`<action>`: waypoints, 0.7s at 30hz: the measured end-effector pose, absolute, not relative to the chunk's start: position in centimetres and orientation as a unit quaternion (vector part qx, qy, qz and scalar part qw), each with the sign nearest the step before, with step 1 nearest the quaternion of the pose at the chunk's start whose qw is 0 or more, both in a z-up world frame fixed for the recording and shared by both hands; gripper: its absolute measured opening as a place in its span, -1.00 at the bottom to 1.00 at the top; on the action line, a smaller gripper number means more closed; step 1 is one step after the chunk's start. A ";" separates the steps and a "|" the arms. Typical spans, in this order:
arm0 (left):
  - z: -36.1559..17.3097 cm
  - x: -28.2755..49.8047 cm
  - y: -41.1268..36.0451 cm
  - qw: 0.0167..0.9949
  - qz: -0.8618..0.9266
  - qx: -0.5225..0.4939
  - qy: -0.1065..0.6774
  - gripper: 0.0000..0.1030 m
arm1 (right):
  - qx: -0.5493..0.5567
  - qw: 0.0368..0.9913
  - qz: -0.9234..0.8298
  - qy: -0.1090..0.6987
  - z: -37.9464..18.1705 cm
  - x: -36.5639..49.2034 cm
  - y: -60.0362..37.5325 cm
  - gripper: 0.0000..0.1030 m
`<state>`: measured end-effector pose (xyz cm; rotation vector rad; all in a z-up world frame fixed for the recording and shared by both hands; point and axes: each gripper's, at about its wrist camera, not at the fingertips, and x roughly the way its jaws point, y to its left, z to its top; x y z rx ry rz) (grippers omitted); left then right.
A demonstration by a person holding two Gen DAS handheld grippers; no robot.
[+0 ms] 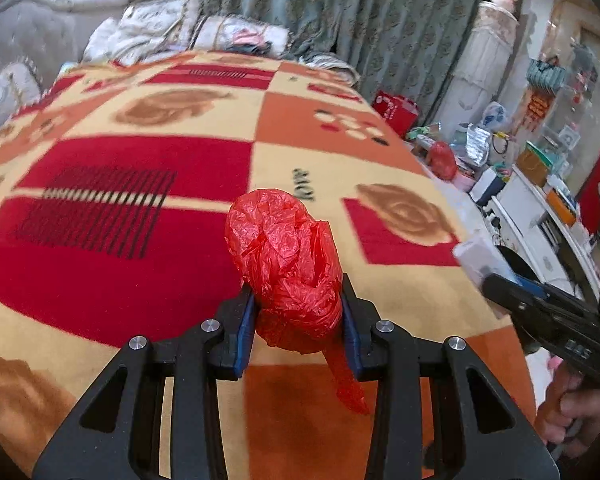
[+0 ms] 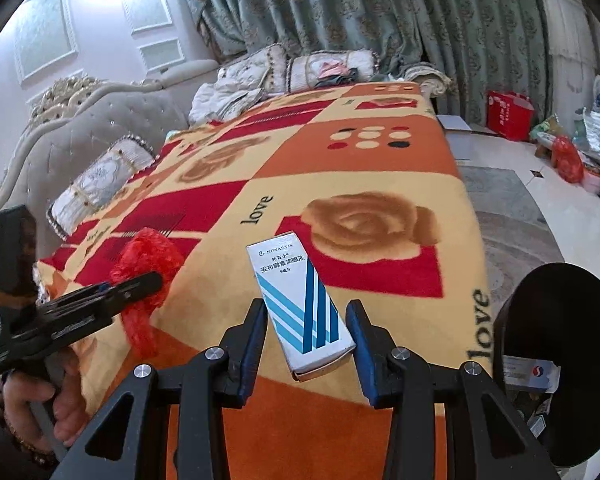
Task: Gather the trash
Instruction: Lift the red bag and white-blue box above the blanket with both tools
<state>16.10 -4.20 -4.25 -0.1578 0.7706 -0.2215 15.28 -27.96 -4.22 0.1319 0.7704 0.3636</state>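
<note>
The left tool grips a crumpled red plastic bag; the right tool holds an eye-drop box above the bed blanket.

This is a bedroom in a home. A bed fills the middle, spread with a fleece blanket patterned in red, orange and cream squares with roses and the word "love". At far left stands a grey tufted headboard with bolster pillows against it. Long green patterned curtains hang along the far wall. To the right, a red gift bag sits on the floor among household clutter.
</note>
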 end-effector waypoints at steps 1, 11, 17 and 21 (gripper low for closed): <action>-3.9 16.0 -4.6 0.918 -0.108 -0.073 0.373 -0.33 | 0.065 0.909 0.175 0.372 -4.1 15.2 -28.2 -0.24; -2.8 15.5 -8.1 0.919 -0.082 -0.034 0.383 -0.33 | 0.072 0.914 0.165 0.363 -3.6 14.9 -29.6 -0.24; -2.5 15.2 -9.7 0.921 -0.085 -0.017 0.379 -0.33 | 0.074 0.918 0.159 0.357 -3.3 14.7 -30.4 -0.24; -2.5 15.3 -10.6 0.920 -0.090 -0.011 0.381 -0.33 | 0.081 0.918 0.154 0.357 -3.2 14.7 -31.3 -0.24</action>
